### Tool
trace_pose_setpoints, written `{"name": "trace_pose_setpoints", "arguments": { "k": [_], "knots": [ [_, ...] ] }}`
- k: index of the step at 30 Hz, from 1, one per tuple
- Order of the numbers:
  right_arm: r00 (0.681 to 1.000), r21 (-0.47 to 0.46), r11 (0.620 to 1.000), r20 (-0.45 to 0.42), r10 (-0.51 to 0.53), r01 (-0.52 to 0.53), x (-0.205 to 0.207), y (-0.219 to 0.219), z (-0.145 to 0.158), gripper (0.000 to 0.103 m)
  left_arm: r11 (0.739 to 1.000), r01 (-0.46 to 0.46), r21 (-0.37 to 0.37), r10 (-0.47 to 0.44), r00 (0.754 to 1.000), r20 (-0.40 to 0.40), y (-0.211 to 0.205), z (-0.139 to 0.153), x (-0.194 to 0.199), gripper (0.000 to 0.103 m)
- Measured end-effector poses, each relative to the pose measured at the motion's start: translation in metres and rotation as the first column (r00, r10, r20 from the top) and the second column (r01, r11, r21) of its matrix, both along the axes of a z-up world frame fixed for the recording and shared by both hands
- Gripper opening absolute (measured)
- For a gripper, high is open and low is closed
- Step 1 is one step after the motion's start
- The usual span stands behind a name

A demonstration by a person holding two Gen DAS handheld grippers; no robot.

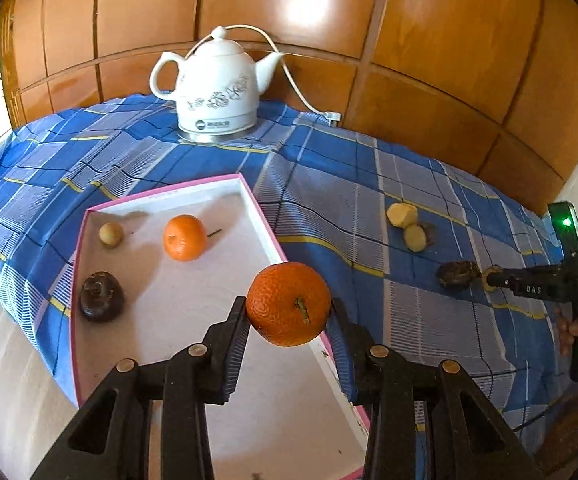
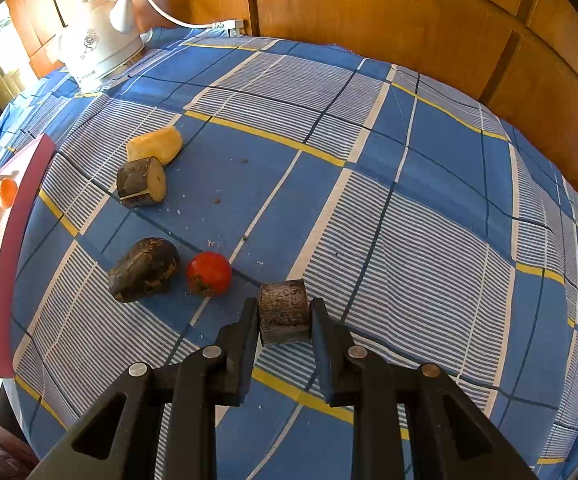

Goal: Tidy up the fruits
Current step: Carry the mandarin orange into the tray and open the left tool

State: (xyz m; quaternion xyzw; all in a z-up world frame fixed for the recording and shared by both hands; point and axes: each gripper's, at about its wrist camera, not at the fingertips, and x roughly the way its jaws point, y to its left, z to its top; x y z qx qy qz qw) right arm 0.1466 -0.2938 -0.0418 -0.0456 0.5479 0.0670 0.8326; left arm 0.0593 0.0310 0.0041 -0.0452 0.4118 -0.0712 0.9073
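Left tongs (image 1: 289, 310) clamp a bumpy round orange (image 1: 288, 304) above the near right rim of the pink-edged white tray (image 1: 267, 216). Right tongs (image 2: 284, 312) grip a short dark bark-covered cylinder chunk (image 2: 284, 314) on the blue plaid-covered counter (image 2: 409, 200); small red tomato-like fruit (image 2: 209, 273) just left.

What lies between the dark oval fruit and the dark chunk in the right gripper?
A red tomato-like fruit on the cloth, seen in the right wrist view.

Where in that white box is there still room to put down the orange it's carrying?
The near half of the tray floor is bare, from the dark fruit toward the left gripper holding the large orange. The far end is crowded: a small orange and a pale round fruit sit there.
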Motion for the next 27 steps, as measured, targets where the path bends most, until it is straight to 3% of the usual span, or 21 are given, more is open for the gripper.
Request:
{"name": "trace_pose_setpoints", "arguments": {
  "k": [7,15,21,27],
  "knots": [
    [1.0,-0.007,1.0,0.002,0.006,-0.006,0.0,0.001,0.0,0.025,0.999,0.039,0.004,-0.039,0.999,-0.013,-0.011,-0.003,-0.002,0.039],
    [1.0,-0.013,1.0,0.004,0.008,-0.008,0.0,0.002,0.0,0.025,1.0,0.024,-0.018,-0.025,0.998,-0.053,-0.002,-0.012,0.0,0.039],
    [1.0,-0.017,1.0,0.005,0.009,-0.009,0.0,0.002,0.0,0.025,0.996,-0.059,-0.069,0.054,0.996,-0.067,0.032,-0.008,0.007,0.039],
    [1.0,-0.022,1.0,0.006,0.01,-0.01,-0.001,0.003,0.0,0.025,0.969,-0.195,-0.153,0.191,0.981,-0.041,0.095,0.008,0.014,0.039]
  ]
}}
